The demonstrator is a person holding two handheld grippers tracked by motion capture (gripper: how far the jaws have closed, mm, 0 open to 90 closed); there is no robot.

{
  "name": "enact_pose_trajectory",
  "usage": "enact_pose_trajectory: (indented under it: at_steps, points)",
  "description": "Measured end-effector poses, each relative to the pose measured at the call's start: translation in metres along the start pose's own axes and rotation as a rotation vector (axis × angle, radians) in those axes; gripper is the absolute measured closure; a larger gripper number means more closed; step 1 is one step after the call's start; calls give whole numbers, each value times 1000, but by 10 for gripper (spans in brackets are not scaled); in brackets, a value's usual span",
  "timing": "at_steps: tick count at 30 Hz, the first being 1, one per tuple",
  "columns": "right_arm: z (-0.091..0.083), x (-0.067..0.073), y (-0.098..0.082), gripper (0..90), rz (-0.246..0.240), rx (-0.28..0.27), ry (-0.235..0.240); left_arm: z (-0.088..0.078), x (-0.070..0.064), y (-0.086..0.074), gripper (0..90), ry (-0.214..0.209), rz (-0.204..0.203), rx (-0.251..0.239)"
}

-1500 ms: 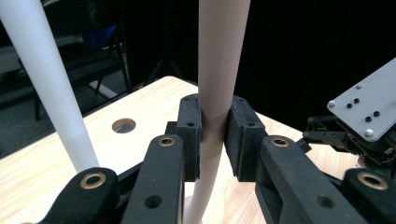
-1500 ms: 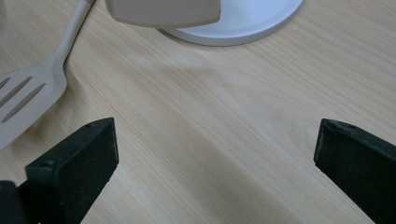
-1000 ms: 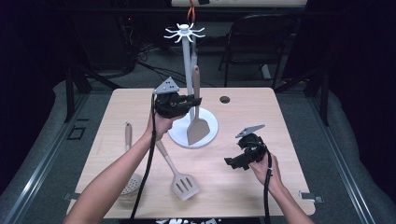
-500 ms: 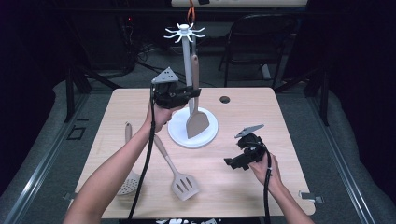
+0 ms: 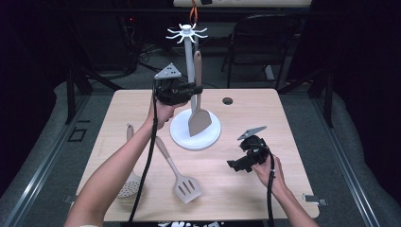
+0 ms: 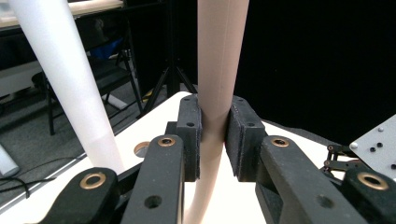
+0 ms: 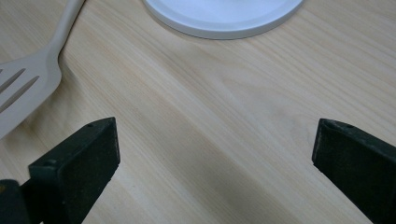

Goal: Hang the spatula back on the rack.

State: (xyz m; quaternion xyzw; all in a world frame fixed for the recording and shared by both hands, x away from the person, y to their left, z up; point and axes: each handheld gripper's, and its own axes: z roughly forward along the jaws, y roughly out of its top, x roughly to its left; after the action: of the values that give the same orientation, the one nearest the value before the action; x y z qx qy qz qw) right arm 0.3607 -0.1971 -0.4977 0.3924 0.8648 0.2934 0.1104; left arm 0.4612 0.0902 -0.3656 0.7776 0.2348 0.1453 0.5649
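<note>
A: What has the left gripper [image 5: 191, 88] got?

B: Its black, rough-faced pads are clamped on the smooth beige handle of a turner [image 5: 198, 111], held upright; the flat blade hangs just over the round white base [image 5: 182, 135].

A: And beside it?

B: The stand's matte white pole [image 6: 65, 84] rises just left of the handle; its top is cut off in the left gripper view.

A: Further out?

B: The right gripper [image 5: 239, 165] sits low on the pale wood table [image 5: 283, 118], jaws wide apart, nothing between. A slotted turner [image 5: 182, 182] lies near; an arm partly hides a skimmer [image 5: 128, 182].
</note>
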Motion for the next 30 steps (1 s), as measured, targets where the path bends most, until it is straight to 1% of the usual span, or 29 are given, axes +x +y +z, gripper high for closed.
enact_pose_trajectory:
  at_steps: [9,13,16,22,30]
  points:
    - [0,0,0,8,-3,9,0,-2,2,8,770,5,5,-8]
    - [1,0,0,9,-3,4,1,-2,2,13,770,5,9,-10]
    - [1,0,0,9,-2,4,2,-1,2,15,770,3,6,-18]
    - [2,0,0,9,-3,4,1,-1,3,17,769,3,7,-14]
    - [2,0,0,10,-5,5,-1,-2,6,22,769,16,-1,-23]
